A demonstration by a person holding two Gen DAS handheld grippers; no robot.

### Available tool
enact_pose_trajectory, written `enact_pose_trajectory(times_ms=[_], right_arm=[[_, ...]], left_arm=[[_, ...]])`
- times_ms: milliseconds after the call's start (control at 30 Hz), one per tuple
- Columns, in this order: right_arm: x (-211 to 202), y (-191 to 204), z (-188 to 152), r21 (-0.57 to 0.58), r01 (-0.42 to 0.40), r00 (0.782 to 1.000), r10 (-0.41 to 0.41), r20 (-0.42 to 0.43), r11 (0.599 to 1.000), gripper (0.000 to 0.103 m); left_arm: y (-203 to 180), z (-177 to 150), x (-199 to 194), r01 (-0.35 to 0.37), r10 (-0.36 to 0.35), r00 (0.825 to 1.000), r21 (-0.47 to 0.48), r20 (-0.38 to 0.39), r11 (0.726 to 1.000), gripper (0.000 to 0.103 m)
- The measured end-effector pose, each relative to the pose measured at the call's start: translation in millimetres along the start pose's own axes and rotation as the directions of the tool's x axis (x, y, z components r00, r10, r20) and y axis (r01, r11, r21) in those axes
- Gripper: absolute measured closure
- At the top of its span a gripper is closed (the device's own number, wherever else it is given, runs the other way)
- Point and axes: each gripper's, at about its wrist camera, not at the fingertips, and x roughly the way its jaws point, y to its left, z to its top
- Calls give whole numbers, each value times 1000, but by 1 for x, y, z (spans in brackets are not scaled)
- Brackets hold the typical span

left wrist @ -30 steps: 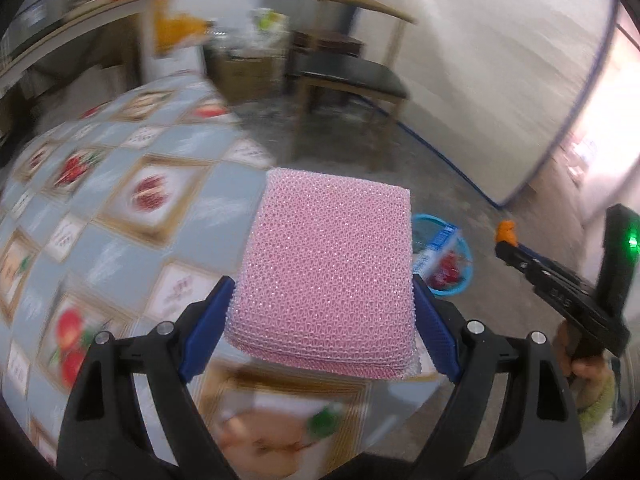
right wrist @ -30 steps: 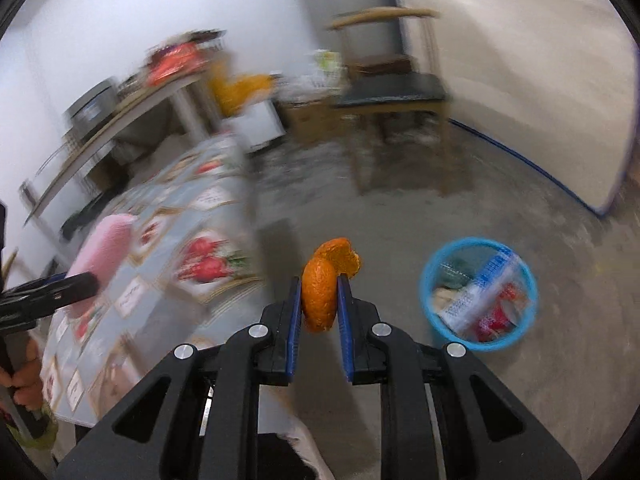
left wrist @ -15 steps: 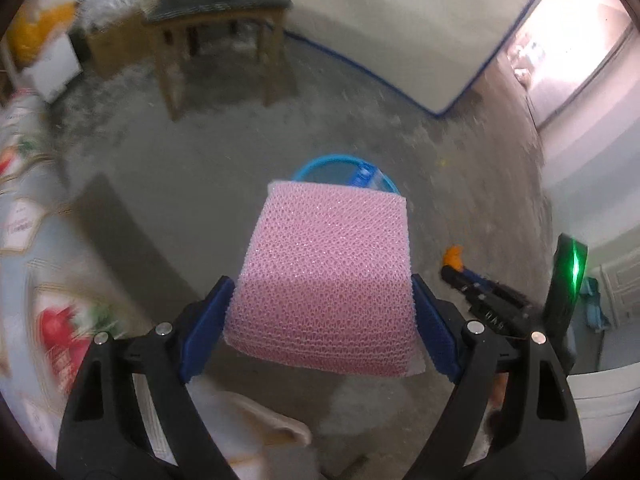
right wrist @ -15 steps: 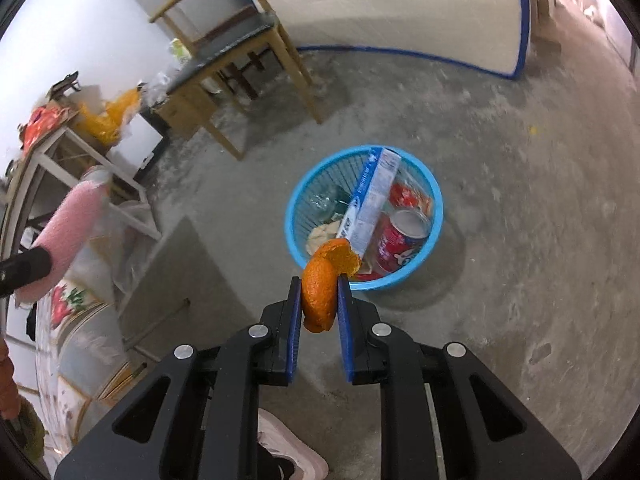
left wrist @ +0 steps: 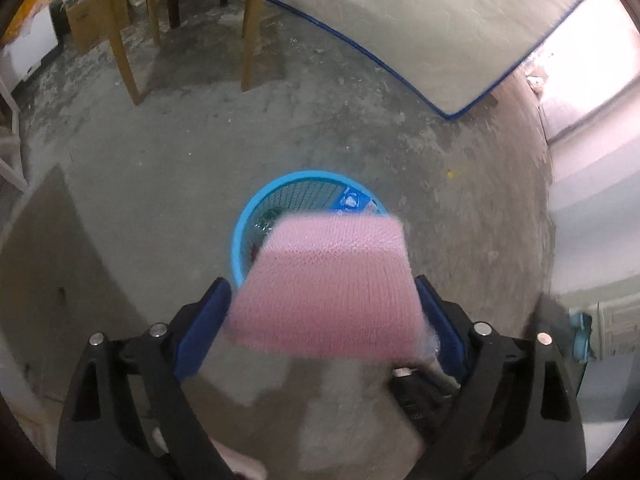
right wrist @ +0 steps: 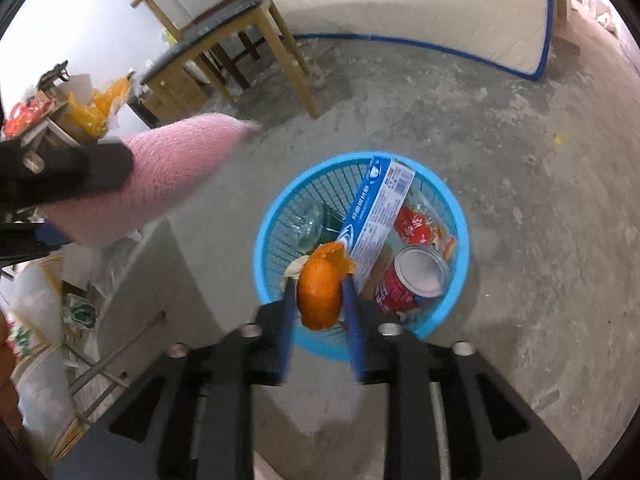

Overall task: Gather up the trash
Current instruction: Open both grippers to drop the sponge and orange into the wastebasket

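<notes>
My left gripper (left wrist: 322,300) is shut on a pink mesh sponge (left wrist: 326,284) and holds it in the air over the near rim of a blue plastic basket (left wrist: 256,216) on the floor. The sponge hides most of the basket. My right gripper (right wrist: 320,296) is shut on an orange peel (right wrist: 322,292) above the near edge of the same basket (right wrist: 460,236). The basket holds a blue-and-white carton (right wrist: 376,220), a red can (right wrist: 412,280), a red wrapper (right wrist: 420,228) and a clear bottle (right wrist: 310,222). The sponge and the left gripper show at the left of the right wrist view (right wrist: 176,172).
A wooden chair (left wrist: 180,12) stands on the concrete floor behind the basket. A white mattress with blue trim (left wrist: 420,28) leans against the far wall. Cluttered shelves and an orange bag (right wrist: 96,108) are at far left. A table leg frame (right wrist: 120,368) is at lower left.
Both grippers have swung from the table toward the floor and closed in on the basket. The sponge now hangs over its rim, and the peel is over its near edge.
</notes>
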Motion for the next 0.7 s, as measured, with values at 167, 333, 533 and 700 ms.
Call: enact_pose_trajectory(times_ms=[167, 333, 533, 700], right_arm=[[34, -21, -3, 59, 11, 999, -8, -49, 998, 52], [17, -36, -8, 101, -16, 1000, 16, -2, 995, 50], [-12, -46, -8, 120, -19, 999, 14, 44, 993, 50], [-50, -38, -15, 83, -44, 994, 36, 101, 996, 50]], left_arm=[[9, -5, 14, 25, -27, 1000, -84, -16, 996, 15], [10, -8, -7, 54, -53, 998, -65, 19, 996, 15], [4, -12, -46, 60, -58, 995, -18, 84, 998, 15], [1, -31, -104, 69, -73, 985, 32, 155, 997, 15]])
